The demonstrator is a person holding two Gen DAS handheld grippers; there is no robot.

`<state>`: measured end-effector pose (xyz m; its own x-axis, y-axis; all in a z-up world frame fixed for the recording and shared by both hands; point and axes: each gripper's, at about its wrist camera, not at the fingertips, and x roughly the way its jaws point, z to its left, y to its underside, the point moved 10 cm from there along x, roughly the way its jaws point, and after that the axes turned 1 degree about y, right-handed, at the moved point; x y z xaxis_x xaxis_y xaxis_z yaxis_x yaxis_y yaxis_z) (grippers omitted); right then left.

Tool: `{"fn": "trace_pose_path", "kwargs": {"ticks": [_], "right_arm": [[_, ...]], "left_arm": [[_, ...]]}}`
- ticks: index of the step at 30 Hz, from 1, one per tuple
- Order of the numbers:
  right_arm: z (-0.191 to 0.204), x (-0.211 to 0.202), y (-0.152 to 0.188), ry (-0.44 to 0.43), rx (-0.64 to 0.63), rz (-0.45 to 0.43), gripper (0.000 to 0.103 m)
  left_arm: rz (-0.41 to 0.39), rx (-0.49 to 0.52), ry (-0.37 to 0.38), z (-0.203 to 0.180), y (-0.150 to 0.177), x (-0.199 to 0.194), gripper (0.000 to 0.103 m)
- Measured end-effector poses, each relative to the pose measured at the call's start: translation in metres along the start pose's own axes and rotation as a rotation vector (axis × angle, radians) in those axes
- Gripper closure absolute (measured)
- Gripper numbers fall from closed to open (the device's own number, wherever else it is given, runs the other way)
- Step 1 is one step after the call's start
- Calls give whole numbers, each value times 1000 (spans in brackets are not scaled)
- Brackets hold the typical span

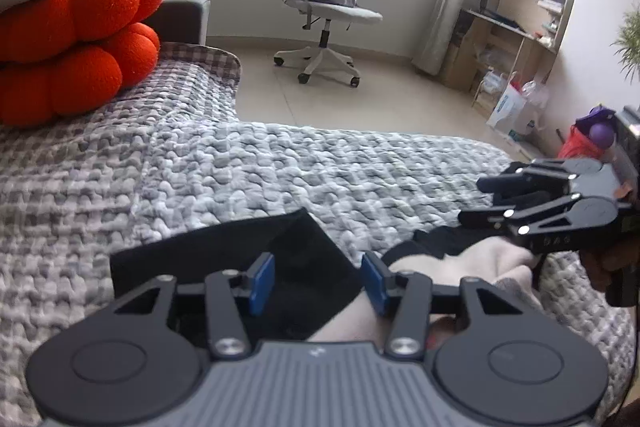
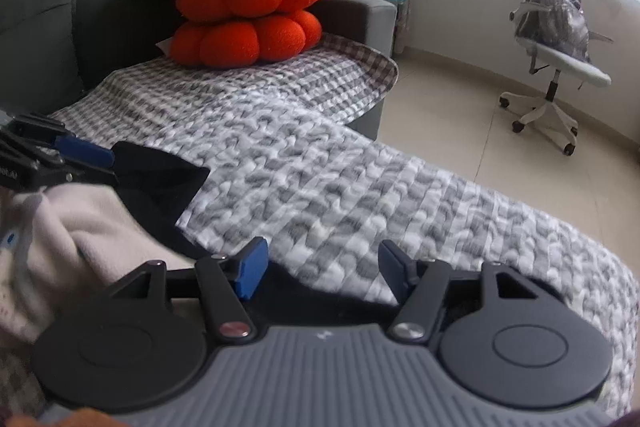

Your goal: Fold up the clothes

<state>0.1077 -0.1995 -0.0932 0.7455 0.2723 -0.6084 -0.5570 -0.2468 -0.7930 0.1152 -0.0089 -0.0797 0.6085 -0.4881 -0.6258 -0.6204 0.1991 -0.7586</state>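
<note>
Left wrist view: black garment (image 1: 240, 251) on the checked blanket (image 1: 280, 167), just beneath the parted, empty left gripper (image 1: 318, 281).

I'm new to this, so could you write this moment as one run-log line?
left gripper: open over black garment | right gripper: open, holds nothing | pale garment: beside black one | surface: checked blanket
</note>
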Motion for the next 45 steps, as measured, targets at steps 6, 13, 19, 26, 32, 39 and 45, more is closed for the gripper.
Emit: {"fn": "trace_pose_path", "kwargs": {"ticks": [6, 13, 19, 26, 32, 39, 45], "right_arm": [[1, -15, 26, 7, -32, 23, 35], [-3, -30, 52, 30, -20, 40, 33], [-5, -41, 67, 33, 15, 29, 33], [-6, -44, 65, 25, 39, 33, 33], [-7, -43, 56, 7, 34, 41, 33], [-12, -39, 43, -48, 84, 27, 33], [-14, -27, 34, -70, 93, 35, 33]], "left_arm": [[7, -6, 47, -15, 20, -14, 53], [40, -45, 117, -35, 49, -18, 52], [38, -94, 162, -45, 64, -25, 52], [32, -114, 161, -40, 61, -32, 51], [3, -106, 135, -26, 49, -40, 49], [13, -116, 93, 1, 42, -41, 49], [108, -123, 153, 7, 49, -29, 55]]}}
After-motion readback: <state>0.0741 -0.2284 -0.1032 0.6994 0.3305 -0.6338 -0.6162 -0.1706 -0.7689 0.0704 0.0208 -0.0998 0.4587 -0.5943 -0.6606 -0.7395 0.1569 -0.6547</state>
